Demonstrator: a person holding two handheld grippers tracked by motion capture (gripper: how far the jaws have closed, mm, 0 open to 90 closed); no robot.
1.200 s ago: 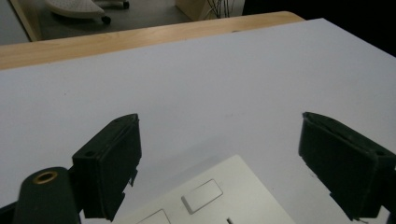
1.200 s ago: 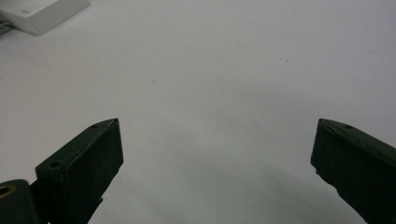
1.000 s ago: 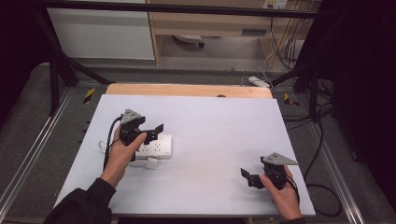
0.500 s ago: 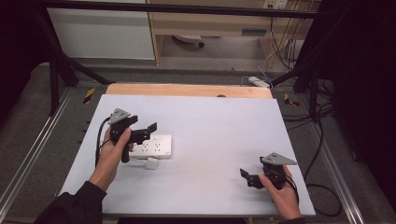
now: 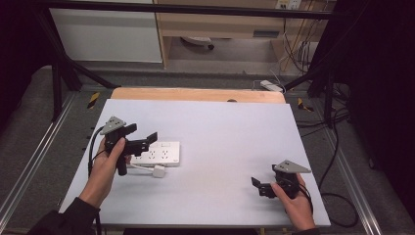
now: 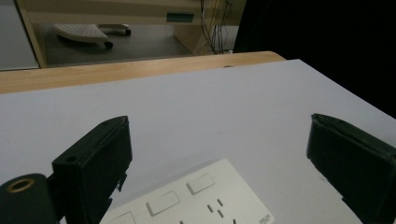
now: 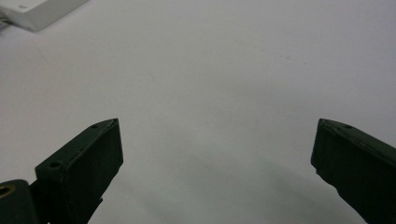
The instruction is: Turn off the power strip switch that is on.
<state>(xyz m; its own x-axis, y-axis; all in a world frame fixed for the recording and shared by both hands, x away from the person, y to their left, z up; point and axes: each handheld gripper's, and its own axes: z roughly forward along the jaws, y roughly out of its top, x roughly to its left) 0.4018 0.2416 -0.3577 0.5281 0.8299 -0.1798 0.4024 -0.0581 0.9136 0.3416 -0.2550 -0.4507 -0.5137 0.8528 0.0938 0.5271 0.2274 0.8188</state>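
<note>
A white power strip lies flat on the white table, left of centre, with a white plug and a short cord by its near edge. My left gripper hovers just above the strip's left end. Its jaws have just been opening and stand wide with nothing between them. In the left gripper view the strip's sockets and switches lie below the open gripper. My right gripper rests open near the table's front right. Its own view shows the open gripper over bare table.
A wooden strip borders the table's far edge. Beyond it are a floor, a cabinet, hanging cables and another power strip. A corner of the table's power strip shows at the top left of the right gripper view.
My left hand has drawn its gripper to the left and a little upward, away from the middle of the power strip. The right hand has stayed where it was.
</note>
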